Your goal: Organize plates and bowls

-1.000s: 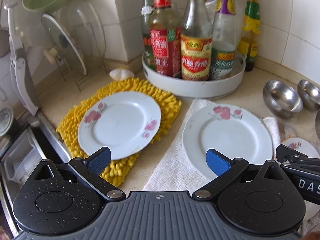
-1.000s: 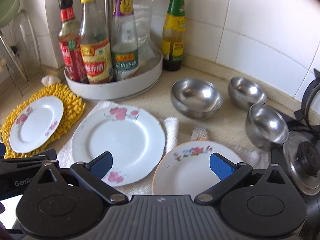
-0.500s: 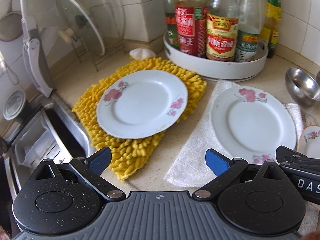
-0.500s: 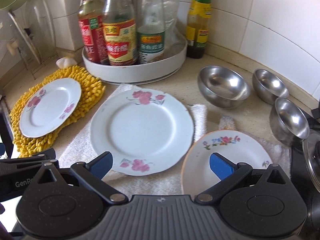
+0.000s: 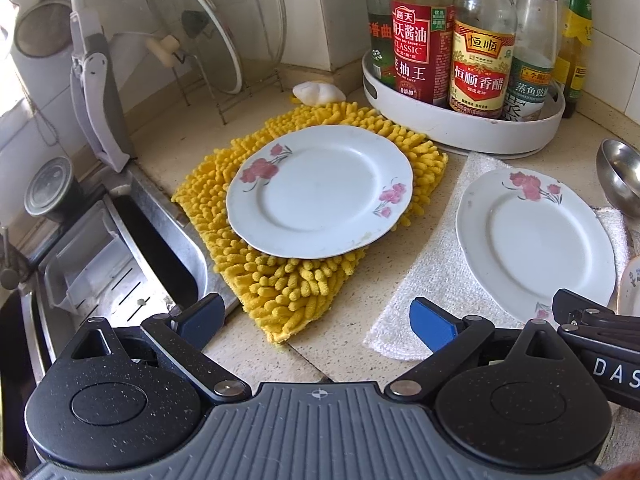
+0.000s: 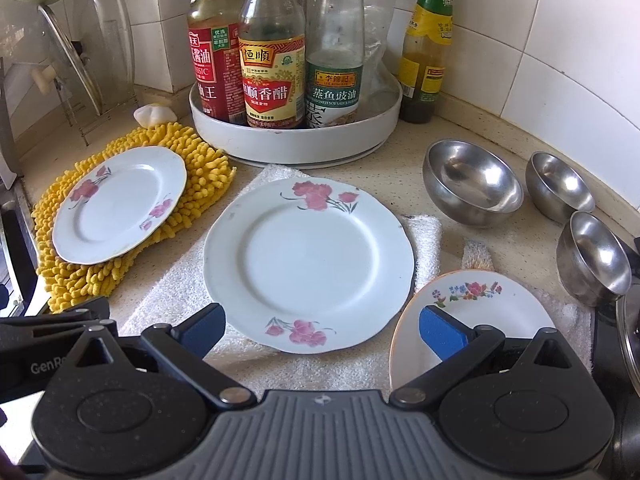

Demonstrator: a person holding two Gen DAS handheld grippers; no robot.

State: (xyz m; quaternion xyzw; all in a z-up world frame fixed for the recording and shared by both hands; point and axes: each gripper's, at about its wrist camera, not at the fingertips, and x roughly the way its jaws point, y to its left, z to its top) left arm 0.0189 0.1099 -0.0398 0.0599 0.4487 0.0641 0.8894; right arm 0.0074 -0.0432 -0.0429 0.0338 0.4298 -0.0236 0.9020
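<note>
Plates and bowls sit spread across a beige kitchen counter (image 6: 400,148): a pink-flowered plate (image 5: 320,192) rests on a shaggy yellow mat (image 5: 288,284) at the left, beside the steel sink (image 5: 168,240), its near rim overhanging the mat's pile; a second pink-flowered plate (image 6: 308,264) lies on a white towel (image 6: 168,292) at the centre, and a smaller plate with mixed flowers (image 6: 480,304) sits near right, partly hidden behind the right gripper (image 6: 324,330). Three steel bowls stand upright and empty at the far right – a large bowl (image 6: 472,180) and two small bowls (image 6: 560,184) (image 6: 592,256), close together but apart. A white round tray (image 6: 296,140) of sauce bottles (image 6: 272,64) stands at the far edge against the tiled wall, with a glass lid (image 5: 200,28) propped in a wire rack at far left. Both tongs hover low over the near counter with blue-padded fingers spread wide and nothing between them – the left gripper (image 5: 316,322) near the mat's near corner, the right one over the near edge of the central plate
</note>
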